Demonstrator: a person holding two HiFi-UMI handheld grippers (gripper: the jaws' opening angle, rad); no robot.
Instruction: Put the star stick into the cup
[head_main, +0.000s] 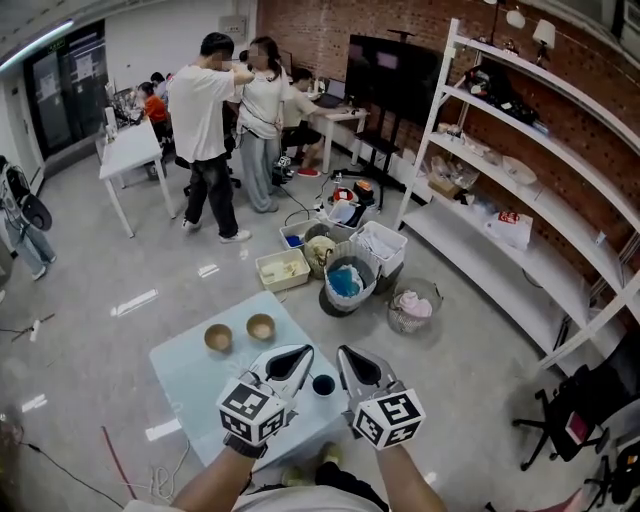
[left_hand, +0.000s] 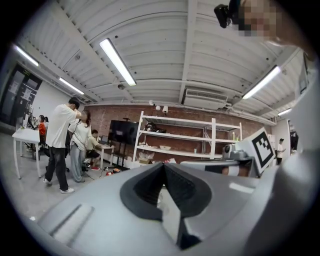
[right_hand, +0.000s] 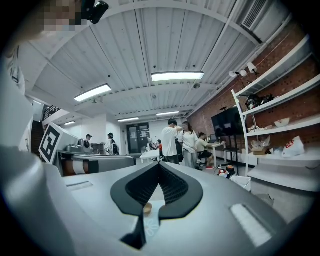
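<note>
A small pale blue table (head_main: 190, 385) stands right below me. On it sit two brown bowls (head_main: 218, 338) (head_main: 261, 326) and a dark cup (head_main: 323, 385) near the right edge. My left gripper (head_main: 305, 351) hovers just left of the dark cup; my right gripper (head_main: 343, 352) hovers just right of it. Both point forward and stand shut with nothing between the jaws (left_hand: 162, 165) (right_hand: 159, 165). In the right gripper view a brown bowl (right_hand: 147, 208) shows through the gap under the jaws. No star stick shows in any view.
On the floor beyond the table stand several bins and baskets (head_main: 349, 280). White shelves (head_main: 520, 200) run along the brick wall at right. People (head_main: 215, 120) stand by a white desk (head_main: 130, 150) at the back. A black chair (head_main: 575, 420) is at the lower right.
</note>
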